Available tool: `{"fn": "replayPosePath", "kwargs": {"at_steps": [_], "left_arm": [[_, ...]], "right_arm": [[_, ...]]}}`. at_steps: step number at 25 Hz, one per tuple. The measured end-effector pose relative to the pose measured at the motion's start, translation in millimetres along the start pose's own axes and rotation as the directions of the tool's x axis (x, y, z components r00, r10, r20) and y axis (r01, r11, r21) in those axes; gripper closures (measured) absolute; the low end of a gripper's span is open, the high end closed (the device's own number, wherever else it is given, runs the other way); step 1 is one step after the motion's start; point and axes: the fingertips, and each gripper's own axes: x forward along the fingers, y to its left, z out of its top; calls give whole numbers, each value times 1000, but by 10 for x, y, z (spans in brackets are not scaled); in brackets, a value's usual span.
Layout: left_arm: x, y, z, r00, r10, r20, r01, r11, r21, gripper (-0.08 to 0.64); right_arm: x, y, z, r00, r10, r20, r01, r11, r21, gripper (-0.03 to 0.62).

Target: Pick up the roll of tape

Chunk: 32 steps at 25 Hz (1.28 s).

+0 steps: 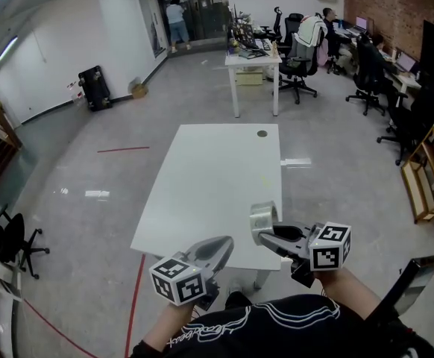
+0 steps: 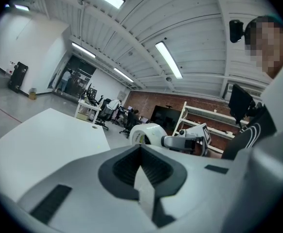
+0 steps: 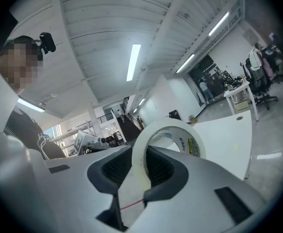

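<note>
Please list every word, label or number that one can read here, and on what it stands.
None can be read for certain.
roll of tape: print and a yellow patch inside the core, too blurred.
black shirt: white lettering, illegible.
marker cubes: square patterns only, no words.

The lower part of the roll of tape (image 3: 167,124) is hidden between the fingers (image 3: 171,176) of the right gripper (image 3: 140,168), its label (image 3: 196,147) print is too small to read, and the worktop (image 1: 202,192) has its near corner behind that gripper.
</note>
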Motion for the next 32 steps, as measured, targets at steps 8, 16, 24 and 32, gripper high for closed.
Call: {"fn": "replayPosePath", "kwargs": {"at_steps": [8,16,24,32], "left_arm": [[-4,-227,-136,1000,-3,-14,3,1000,17,557],[21,-370,-150,1000,-3,-11,3,1000,29,557],[-54,-586,-113,1000,5,7,-6,998,59,557],[-52,-791,-180,1000,1,14,-2,998,59,557]], "right_arm": [[-230,29,-146,999,-34,-6,34,999,22,503],[-398,42,-176,999,-43,16,42,999,22,503],[-539,213,-130,999,-30,28,30,999,-15,505],[-688,280,-234,999,-32,20,32,999,-5,503]]}}
